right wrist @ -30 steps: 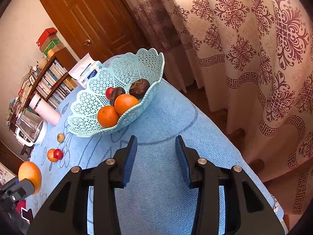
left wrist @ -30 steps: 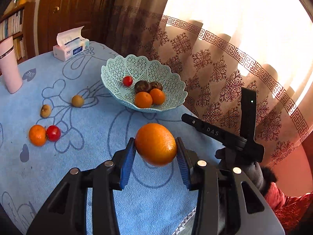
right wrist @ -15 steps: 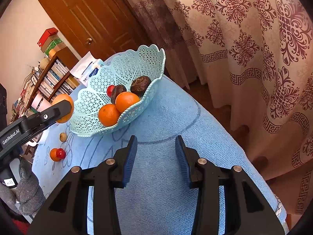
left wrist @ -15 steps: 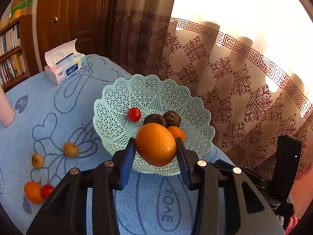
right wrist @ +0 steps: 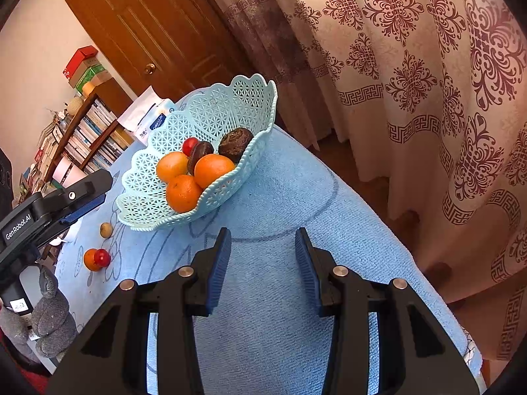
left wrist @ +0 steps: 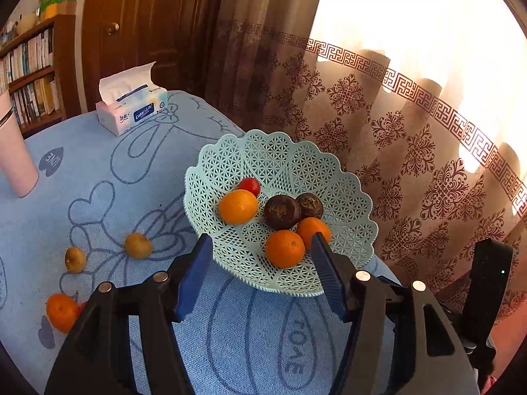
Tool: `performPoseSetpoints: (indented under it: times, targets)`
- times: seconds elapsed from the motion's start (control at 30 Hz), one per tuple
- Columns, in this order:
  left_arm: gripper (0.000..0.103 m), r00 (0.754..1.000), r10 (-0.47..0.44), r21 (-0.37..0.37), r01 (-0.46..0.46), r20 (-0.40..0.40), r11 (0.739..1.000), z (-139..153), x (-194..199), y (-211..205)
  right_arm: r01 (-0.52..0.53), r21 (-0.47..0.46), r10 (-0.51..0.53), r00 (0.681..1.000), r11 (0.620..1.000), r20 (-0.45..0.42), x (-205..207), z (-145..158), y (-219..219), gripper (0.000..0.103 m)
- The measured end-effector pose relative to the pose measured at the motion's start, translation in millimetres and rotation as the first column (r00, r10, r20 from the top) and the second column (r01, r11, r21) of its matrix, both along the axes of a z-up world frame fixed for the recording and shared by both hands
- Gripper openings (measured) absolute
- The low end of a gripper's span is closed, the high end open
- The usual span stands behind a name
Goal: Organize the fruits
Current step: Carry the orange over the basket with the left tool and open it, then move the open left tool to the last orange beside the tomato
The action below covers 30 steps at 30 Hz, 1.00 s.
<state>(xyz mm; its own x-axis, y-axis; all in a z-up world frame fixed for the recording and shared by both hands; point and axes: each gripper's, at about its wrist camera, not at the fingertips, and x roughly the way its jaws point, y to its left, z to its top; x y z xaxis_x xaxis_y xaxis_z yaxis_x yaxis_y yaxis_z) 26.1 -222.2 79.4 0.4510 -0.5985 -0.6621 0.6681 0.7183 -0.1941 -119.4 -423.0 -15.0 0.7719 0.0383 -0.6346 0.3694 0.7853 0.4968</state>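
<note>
A pale green lattice basket stands on the blue tablecloth. It holds three oranges, among them the one at the left, two dark brown fruits and a small red fruit. My left gripper is open and empty, over the basket's near rim; it also shows at the left of the right wrist view. My right gripper is open and empty above the cloth, in front of the basket. Loose on the cloth lie an orange, a red fruit and two small brown fruits.
A tissue pack and a pink cup stand at the table's far side. A patterned curtain hangs close behind the table's right edge. A bookshelf and a wooden door are behind.
My left gripper moved over the basket, opened and let go of the orange, which now lies at the basket's left side. My right gripper has stayed put.
</note>
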Motion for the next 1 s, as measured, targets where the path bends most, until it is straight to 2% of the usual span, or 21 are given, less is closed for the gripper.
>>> performPoseSetpoints:
  times: [0.33,0.37,0.4,0.57,1.0]
  targets:
    - [0.065,0.992,0.125,-0.040,-0.125,-0.008,0.991,7.6,7.9,50.0,0.012,-0.014,-0.012,1.000,1.000,-0.004,-0.9,1.4,1.8,0.042]
    - [0.066,0.991,0.137,-0.044,-0.137,-0.006,0.990,8.5,8.6,56.0,0.013,-0.016,-0.013,1.000,1.000,-0.005,-1.1,1.3,1.7,0.042]
    - [0.073,0.989,0.151,-0.049,-0.151,0.000,0.987,10.0,9.1,61.9,0.014,-0.018,-0.014,1.000,1.000,-0.006,-1.0,1.5,2.0,0.042]
    - [0.074,0.979,0.205,-0.062,-0.203,0.022,0.977,15.5,10.5,87.4,0.021,-0.031,-0.021,1.000,0.999,-0.012,-0.4,2.3,2.8,0.042]
    - [0.074,0.928,0.373,-0.065,-0.372,0.016,0.926,7.2,23.7,154.7,0.033,-0.071,-0.035,0.999,0.997,-0.029,-0.7,6.7,5.8,0.042]
